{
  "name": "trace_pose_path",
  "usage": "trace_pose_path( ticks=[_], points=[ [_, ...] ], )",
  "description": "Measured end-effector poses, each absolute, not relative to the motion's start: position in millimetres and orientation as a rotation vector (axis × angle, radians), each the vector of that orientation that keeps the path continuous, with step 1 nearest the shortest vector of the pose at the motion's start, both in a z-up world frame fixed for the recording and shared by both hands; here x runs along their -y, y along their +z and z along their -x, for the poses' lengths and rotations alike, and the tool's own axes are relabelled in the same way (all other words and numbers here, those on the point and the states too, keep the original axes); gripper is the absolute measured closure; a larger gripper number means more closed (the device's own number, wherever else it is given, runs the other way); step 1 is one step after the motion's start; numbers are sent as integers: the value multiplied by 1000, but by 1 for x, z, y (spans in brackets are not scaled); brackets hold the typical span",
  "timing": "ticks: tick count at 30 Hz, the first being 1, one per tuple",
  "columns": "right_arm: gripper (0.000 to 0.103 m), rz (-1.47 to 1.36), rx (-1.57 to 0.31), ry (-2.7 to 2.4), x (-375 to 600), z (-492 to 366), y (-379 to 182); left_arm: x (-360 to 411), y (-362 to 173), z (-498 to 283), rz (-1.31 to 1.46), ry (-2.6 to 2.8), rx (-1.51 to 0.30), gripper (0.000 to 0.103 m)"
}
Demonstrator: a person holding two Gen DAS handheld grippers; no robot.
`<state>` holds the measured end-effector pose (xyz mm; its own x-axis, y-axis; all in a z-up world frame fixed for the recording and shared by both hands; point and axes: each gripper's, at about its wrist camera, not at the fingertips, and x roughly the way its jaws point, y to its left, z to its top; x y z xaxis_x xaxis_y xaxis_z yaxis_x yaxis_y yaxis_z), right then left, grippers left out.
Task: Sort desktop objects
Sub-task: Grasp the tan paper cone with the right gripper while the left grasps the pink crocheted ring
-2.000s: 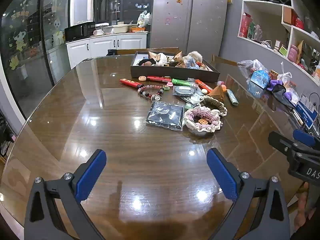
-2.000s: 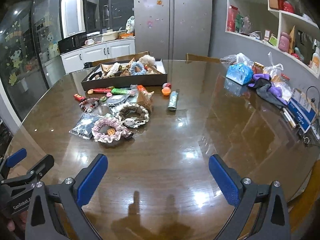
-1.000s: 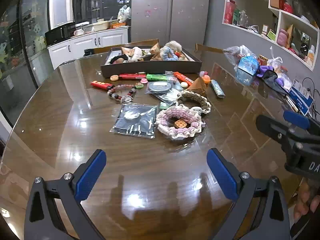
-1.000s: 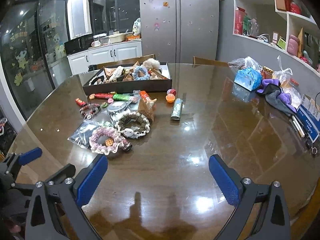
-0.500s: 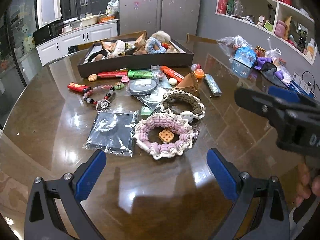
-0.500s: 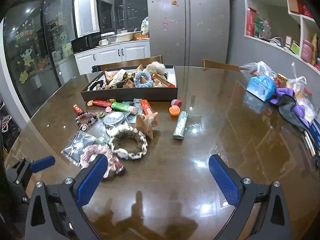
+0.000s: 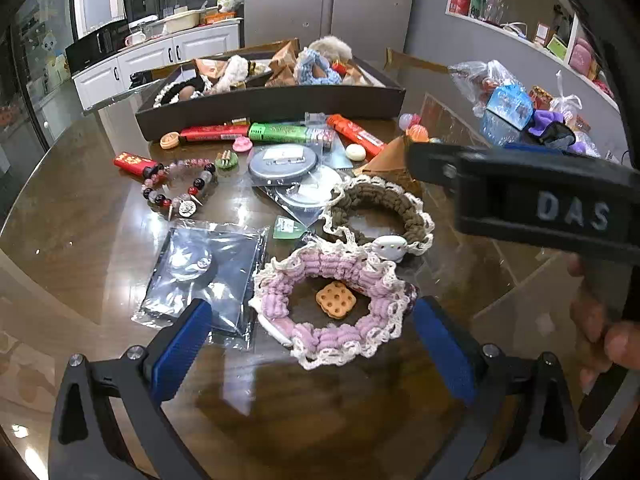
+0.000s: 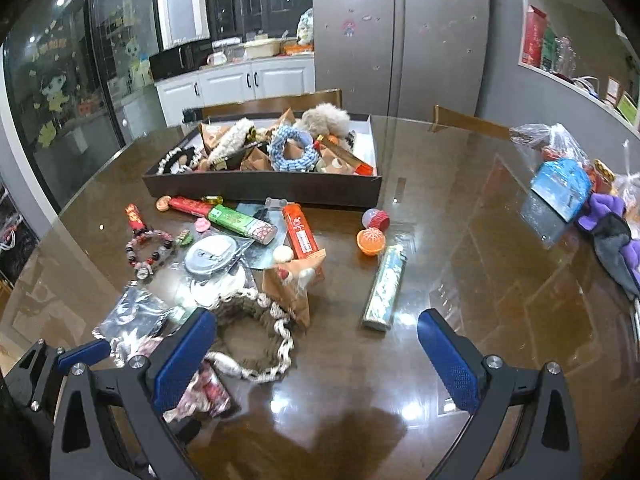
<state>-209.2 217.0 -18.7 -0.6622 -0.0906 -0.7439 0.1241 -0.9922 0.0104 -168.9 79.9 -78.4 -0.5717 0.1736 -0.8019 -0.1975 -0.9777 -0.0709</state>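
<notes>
Scrunchies and small trinkets lie scattered on the glossy brown wooden table [image 7: 80, 216], and the one that matters most now is the pink crocheted scrunchie with cream lace edging [image 7: 334, 304]. It sits directly ahead of the left gripper [image 7: 312, 340], framed between the two blue pads, which stand wide apart with nothing clamped. Being a ring, it has no real long axis, so either side of the loop would do; its near rim lies just beyond the fingertips, and a small orange waffle-shaped charm [image 7: 336, 300] rests in its hollow.

Touching its far edge is a brown crocheted scrunchie with cream trim [image 7: 380, 208], and just to the left lies a clear plastic pouch with dark contents [image 7: 200, 268]. Further out come a beaded bracelet [image 7: 176, 190], red and green tubes, then the dark rectangular tray [image 7: 272, 100] already heaped with soft items.

The right gripper [image 8: 316, 348] is also spread open and empty, with the brown scrunchie just ahead of its left pad. The left is plainly nearer the pink one, and likely needs to drop onto the rim and close.
</notes>
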Motion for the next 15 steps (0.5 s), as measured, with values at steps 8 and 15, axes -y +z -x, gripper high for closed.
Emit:
trace_pose_path(
  ticks=[8, 15],
  points=[
    [0, -1318, -94, -2707, -206, 241, -42, -85, -86, 177, 1340, 2621, -78, 1],
    [0, -1358, -83, -2712, -207, 255, -54, -86, -89, 185, 1365, 2621, -114, 1]
  ],
)
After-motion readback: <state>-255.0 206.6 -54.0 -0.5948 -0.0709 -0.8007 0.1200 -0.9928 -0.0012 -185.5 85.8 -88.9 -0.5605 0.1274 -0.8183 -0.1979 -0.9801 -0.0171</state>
